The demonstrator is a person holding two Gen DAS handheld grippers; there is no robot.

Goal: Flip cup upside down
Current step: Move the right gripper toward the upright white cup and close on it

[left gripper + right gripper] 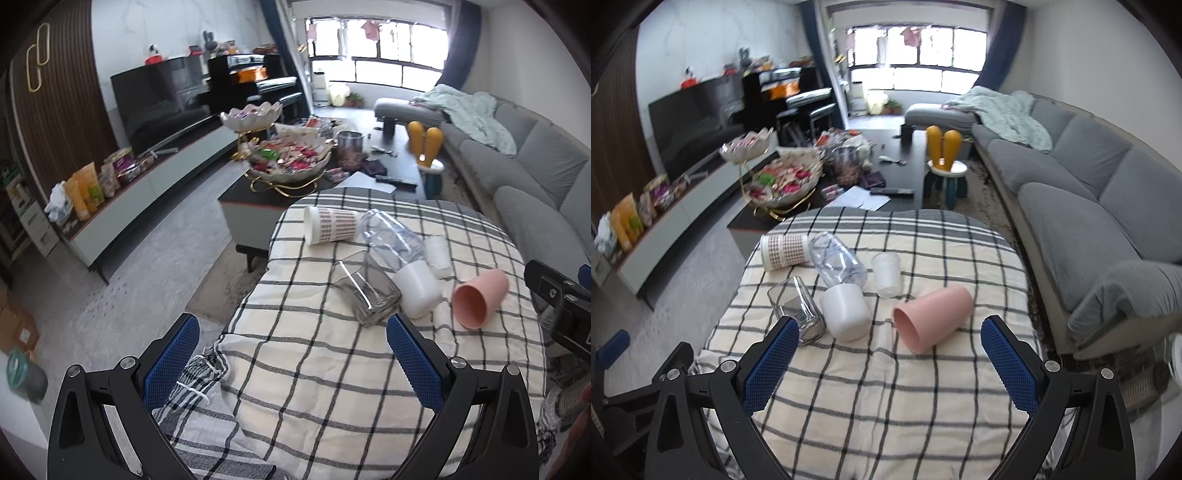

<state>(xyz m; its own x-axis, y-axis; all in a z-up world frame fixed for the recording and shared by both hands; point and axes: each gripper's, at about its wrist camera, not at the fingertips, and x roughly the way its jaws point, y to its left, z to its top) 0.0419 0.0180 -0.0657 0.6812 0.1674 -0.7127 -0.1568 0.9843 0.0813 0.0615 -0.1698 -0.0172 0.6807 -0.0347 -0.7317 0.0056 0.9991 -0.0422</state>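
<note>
Right wrist view puts the pink cup [932,317] on its side on the checked cloth [886,398] covering the bench, just ahead of the right tool [886,360] and a little right of its centre line. The cup's long axis runs from the open mouth, nearer and to the left, back to the base on the right, so it lies slantwise across the gap between the tool's blue pads [772,363]. That tool stands wide and holds nothing. The left tool [291,363], also wide and empty, has the same pink cup [480,301] well off to its right, so the right hand looks the nearer one for the grasp.

Just left of the cup lies a white cup [846,312], touching a square glass [798,310]; beyond them are a clear bottle [838,264], a translucent cup [886,275] and a patterned paper cup [785,251], all tipped over. Which cup the task means is a judgement. The cup's underside and base are hidden, and the left view's near edge is blocked by the tool's frame.
</note>
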